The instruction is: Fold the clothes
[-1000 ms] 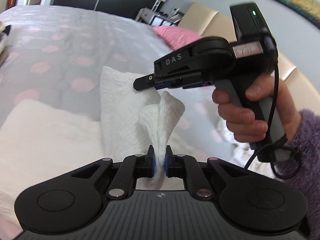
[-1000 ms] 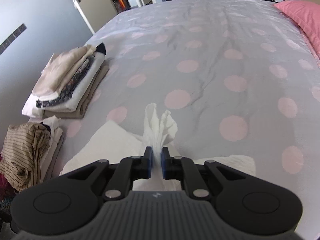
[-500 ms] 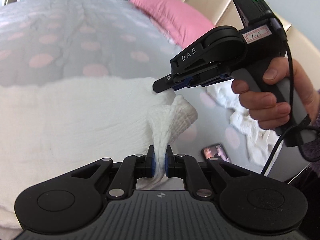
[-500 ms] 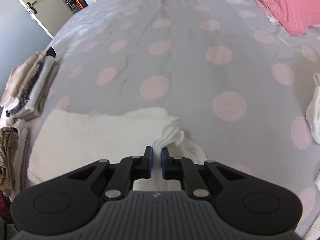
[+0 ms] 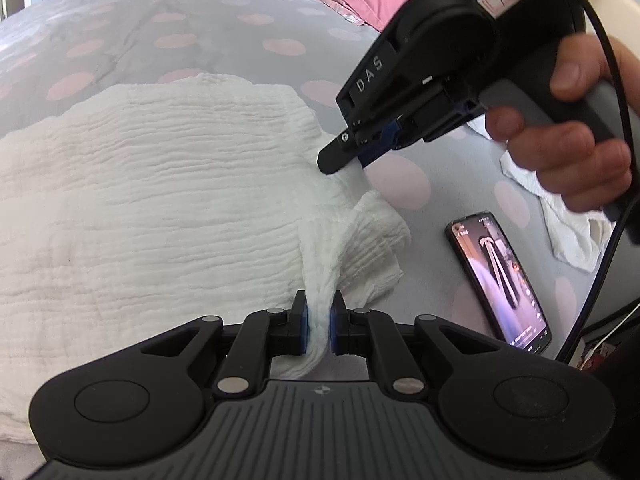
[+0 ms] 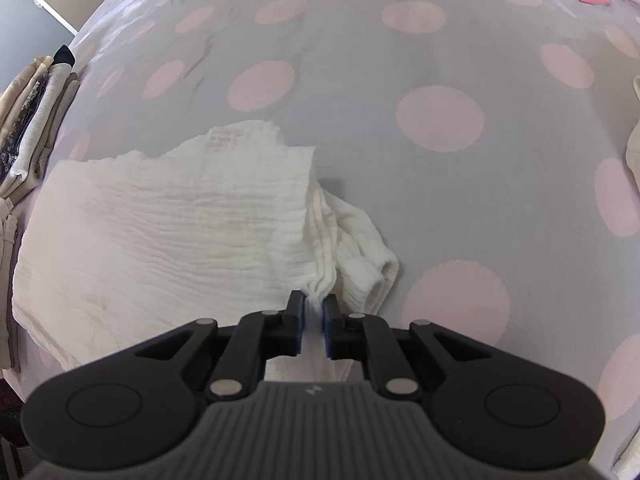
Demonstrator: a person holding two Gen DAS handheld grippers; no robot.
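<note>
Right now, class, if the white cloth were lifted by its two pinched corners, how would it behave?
Probably floppy: the white cloth bunches into folds at the left gripper and right gripper. Likely light, since small pinches hold it. Its crinkled weave suggests it shouldn't slip easily.

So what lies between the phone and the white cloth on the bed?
Only bare dotted bedsheet, seen in the left wrist view: the phone lies apart from the white cloth.

Both wrist views close, angled down over bed (image 5: 248, 12) (shared: white cloth (image 5: 160, 184)), facing headboard-ward.
</note>
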